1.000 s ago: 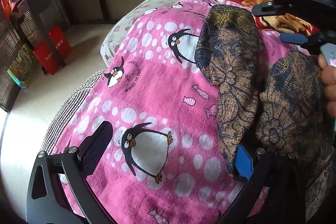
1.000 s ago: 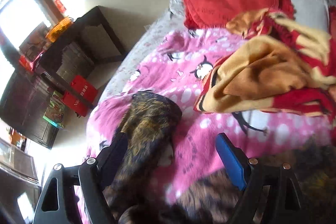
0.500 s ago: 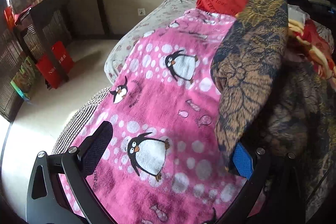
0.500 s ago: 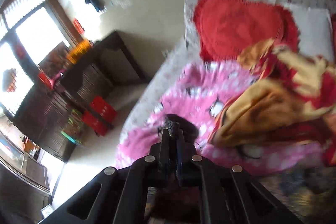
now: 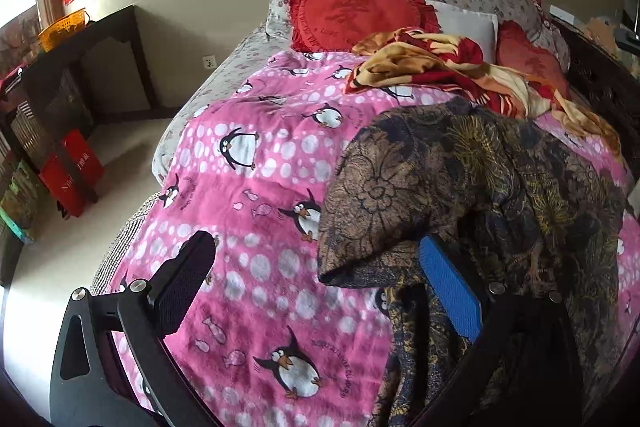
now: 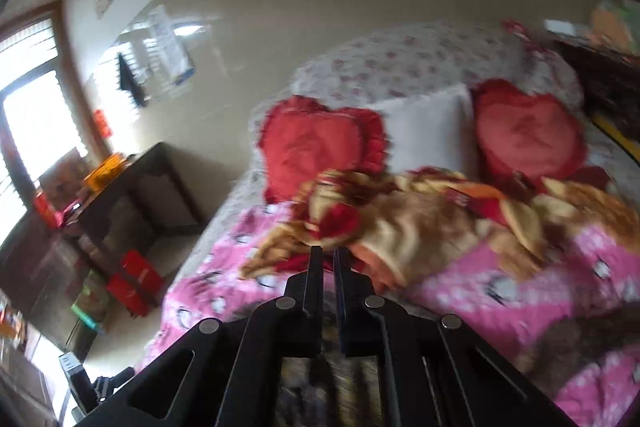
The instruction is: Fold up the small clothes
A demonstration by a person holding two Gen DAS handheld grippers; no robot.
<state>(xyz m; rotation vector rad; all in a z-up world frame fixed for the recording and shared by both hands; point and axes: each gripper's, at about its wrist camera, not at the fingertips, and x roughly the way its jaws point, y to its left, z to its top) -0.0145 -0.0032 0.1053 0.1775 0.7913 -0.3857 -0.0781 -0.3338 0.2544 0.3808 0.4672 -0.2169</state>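
Right tongs now clamped on the dark patterned garment [image 5: 460, 179], lifted off the pink penguin blanket [image 5: 260, 195].

Your left gripper [image 5: 320, 283] stands wide open, its blue pad [image 5: 448, 291] against the garment's drooping fold; a second ago the cloth lay lower and narrower beside it. Your right gripper [image 6: 328, 267], open a second ago, is closed with patterned cloth trailing below. Only the right view shows the second red heart cushion [image 6: 524, 131] whole, though blurred.
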